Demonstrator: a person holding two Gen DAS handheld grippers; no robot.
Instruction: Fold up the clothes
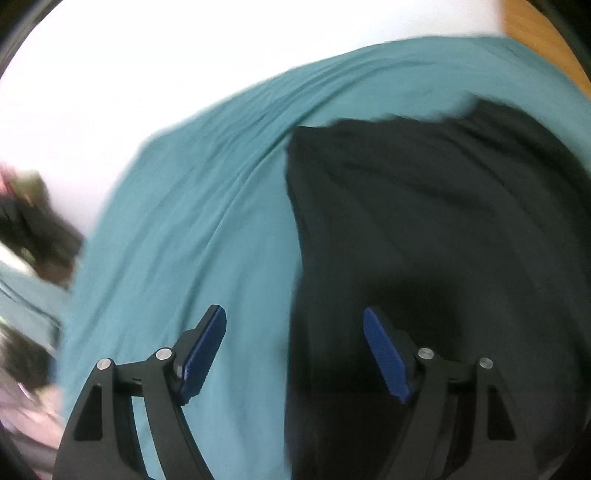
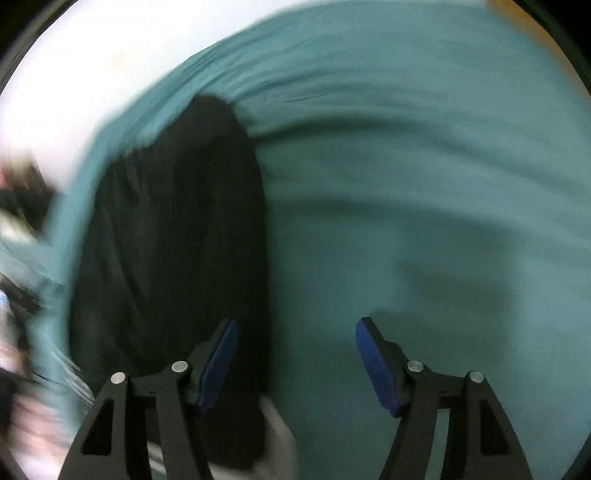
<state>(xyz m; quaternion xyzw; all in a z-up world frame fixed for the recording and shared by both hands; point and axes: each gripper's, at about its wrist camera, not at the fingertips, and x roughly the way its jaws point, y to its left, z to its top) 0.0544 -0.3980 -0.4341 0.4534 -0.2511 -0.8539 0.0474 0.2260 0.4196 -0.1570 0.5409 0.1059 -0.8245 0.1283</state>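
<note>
A black garment (image 1: 424, 240) lies flat on a teal sheet (image 1: 192, 229). In the left wrist view it fills the right half, and my left gripper (image 1: 294, 314) hovers open over its left edge, holding nothing. In the right wrist view the black garment (image 2: 177, 240) is a long dark shape at left on the teal sheet (image 2: 424, 203). My right gripper (image 2: 295, 326) is open and empty over its right edge, with the left fingertip (image 2: 221, 350) above the black cloth. Both views are blurred.
A white surface (image 1: 129, 74) lies beyond the sheet. A blurred heap of dark and pinkish clothes (image 1: 29, 229) sits at the far left, also in the right wrist view (image 2: 22, 206). A strip of wood (image 1: 543, 33) shows at top right.
</note>
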